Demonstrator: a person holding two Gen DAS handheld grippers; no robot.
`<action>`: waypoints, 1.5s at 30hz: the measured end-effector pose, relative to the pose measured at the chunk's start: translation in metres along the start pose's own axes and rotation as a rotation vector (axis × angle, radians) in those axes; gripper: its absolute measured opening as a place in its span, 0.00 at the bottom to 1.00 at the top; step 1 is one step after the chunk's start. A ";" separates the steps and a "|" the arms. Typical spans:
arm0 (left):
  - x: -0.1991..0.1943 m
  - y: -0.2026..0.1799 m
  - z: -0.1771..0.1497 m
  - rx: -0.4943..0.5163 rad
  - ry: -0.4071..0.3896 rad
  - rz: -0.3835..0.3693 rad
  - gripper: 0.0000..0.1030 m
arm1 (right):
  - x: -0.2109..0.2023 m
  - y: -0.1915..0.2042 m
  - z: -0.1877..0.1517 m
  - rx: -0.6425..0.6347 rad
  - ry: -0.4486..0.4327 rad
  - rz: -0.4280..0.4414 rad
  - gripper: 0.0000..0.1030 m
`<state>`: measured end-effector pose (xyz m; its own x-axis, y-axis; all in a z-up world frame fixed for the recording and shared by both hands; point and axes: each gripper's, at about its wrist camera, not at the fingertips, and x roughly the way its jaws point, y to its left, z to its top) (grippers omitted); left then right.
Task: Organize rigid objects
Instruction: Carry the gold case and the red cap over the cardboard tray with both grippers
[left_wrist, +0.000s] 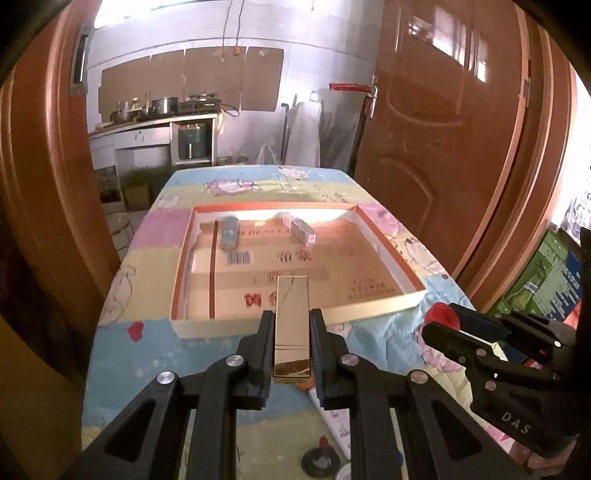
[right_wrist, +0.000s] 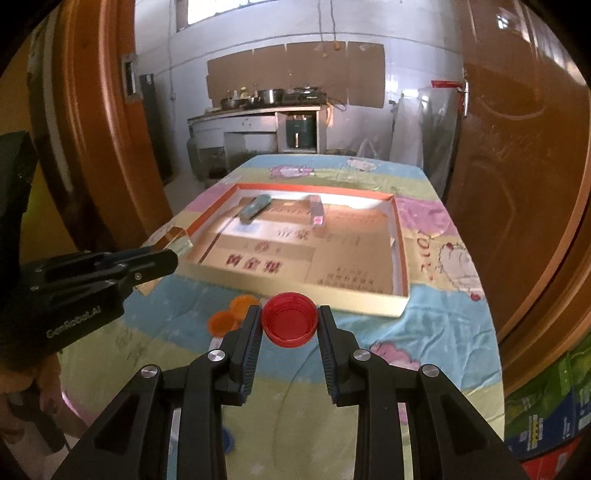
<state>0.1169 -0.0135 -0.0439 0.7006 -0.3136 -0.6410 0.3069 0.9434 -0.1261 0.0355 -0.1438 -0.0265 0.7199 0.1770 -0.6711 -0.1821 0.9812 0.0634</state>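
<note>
My left gripper (left_wrist: 291, 317) is shut on a shiny gold rectangular box (left_wrist: 291, 317), held lengthwise above the near wall of a shallow cardboard tray (left_wrist: 373, 312). The same gold box (right_wrist: 180, 242) shows at the left gripper's tip in the right wrist view, beside the tray (right_wrist: 295, 290). My right gripper (right_wrist: 290, 314) is shut on a red bottle cap (right_wrist: 290, 325), open side up, just short of the tray's near wall. That cap (left_wrist: 441, 314) also shows at the right in the left wrist view. Inside the tray lie a teal box (left_wrist: 229, 232) and a pink box (left_wrist: 303, 229).
Two orange caps (right_wrist: 231, 315) lie on the patterned cloth (right_wrist: 443, 325) left of the red cap. A small dark round object (left_wrist: 319, 461) lies near the cloth's front edge. Brown doors stand on both sides; a kitchen counter (right_wrist: 258, 110) is far behind.
</note>
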 end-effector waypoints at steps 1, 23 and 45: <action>0.001 0.000 0.003 0.000 -0.001 -0.001 0.18 | 0.001 -0.002 0.004 0.002 -0.003 -0.004 0.30; 0.058 0.014 0.070 -0.047 0.050 -0.030 0.18 | 0.058 -0.038 0.070 0.057 0.060 0.027 0.30; 0.147 0.023 0.109 -0.044 0.176 -0.008 0.18 | 0.140 -0.078 0.121 0.059 0.143 0.016 0.30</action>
<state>0.2975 -0.0493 -0.0582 0.5737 -0.3007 -0.7618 0.2805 0.9460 -0.1622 0.2311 -0.1860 -0.0362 0.6140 0.1836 -0.7677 -0.1499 0.9820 0.1150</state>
